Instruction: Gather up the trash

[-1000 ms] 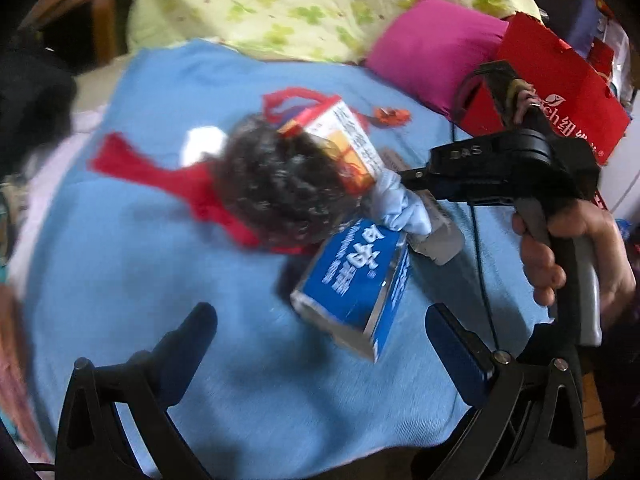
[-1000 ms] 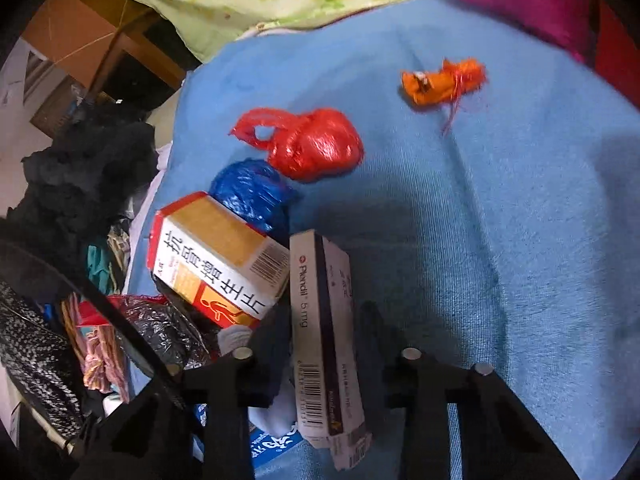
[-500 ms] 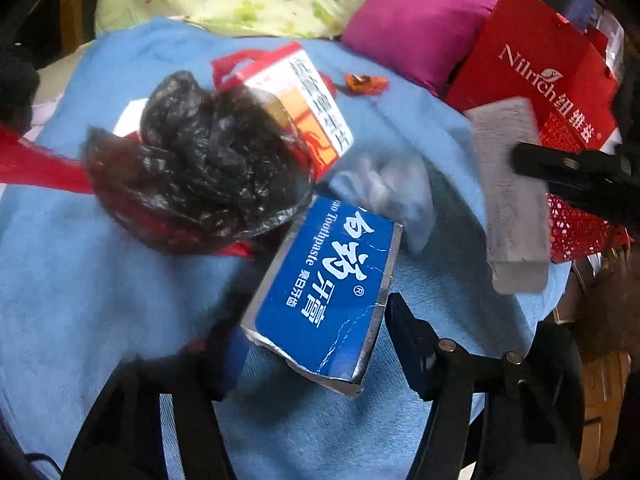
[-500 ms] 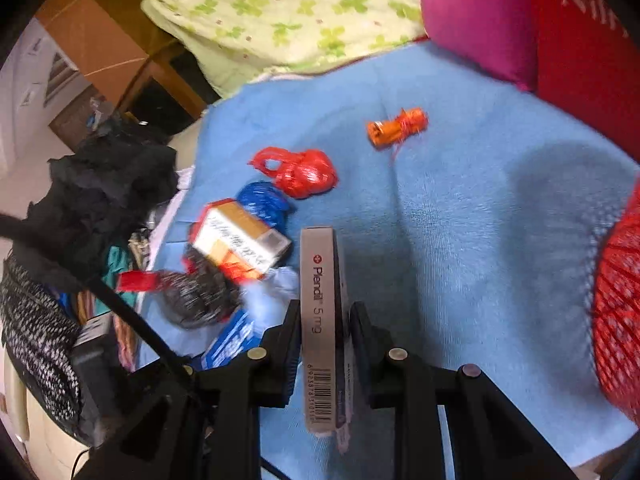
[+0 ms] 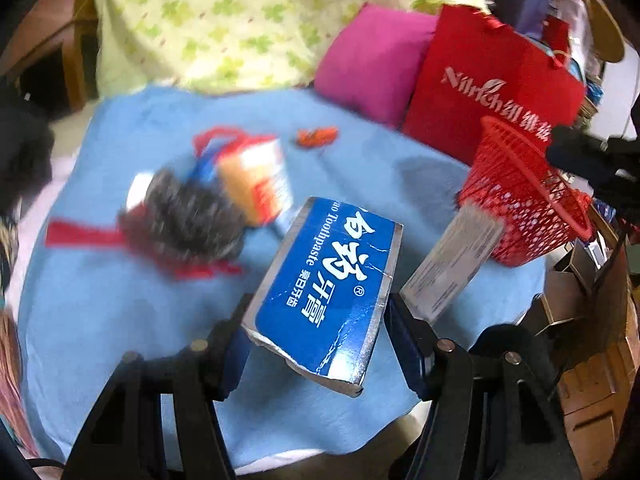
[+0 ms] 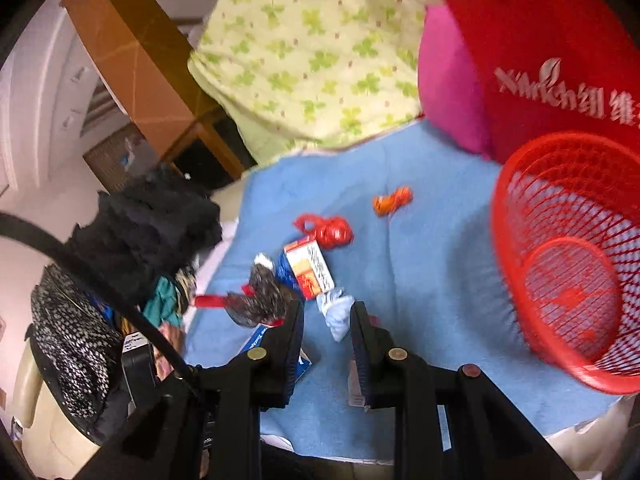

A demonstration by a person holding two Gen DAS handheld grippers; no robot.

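in the left wrist view the left gripper (image 5: pixel 318 330) is clamped on a blue toothpaste box (image 5: pixel 328 292), its blue pads pressing the box's two long sides and holding it tilted above the blue blanket (image 5: pixel 100 300). to the right a thin grey medicine box (image 5: pixel 452 264) hangs in the air just beside a red mesh basket (image 5: pixel 524 204), which lies tipped on its side at the blanket's right edge; what holds that box is out of sight here. behind the basket stands a red paper bag (image 5: pixel 492 92) against a pink pillow (image 5: pixel 372 64). further back on the blanket lie a blurred black plastic bag (image 5: pixel 188 220) with red handles, an orange-and-white carton (image 5: pixel 256 184) and a small orange wrapper (image 5: pixel 316 136). in the right wrist view the right gripper (image 6: pixel 326 340) has its jaws drawn close together, though the box cannot be made out between them from this angle. the basket (image 6: pixel 568 256) opens toward the camera and only its own red bottom shows through the mesh. on the blanket (image 6: pixel 420 280) sit a red knotted bag (image 6: pixel 332 232), the carton (image 6: pixel 310 270), a pale blue crumpled wad (image 6: pixel 336 312), the black bag (image 6: pixel 260 292) and the orange wrapper (image 6: pixel 392 200).
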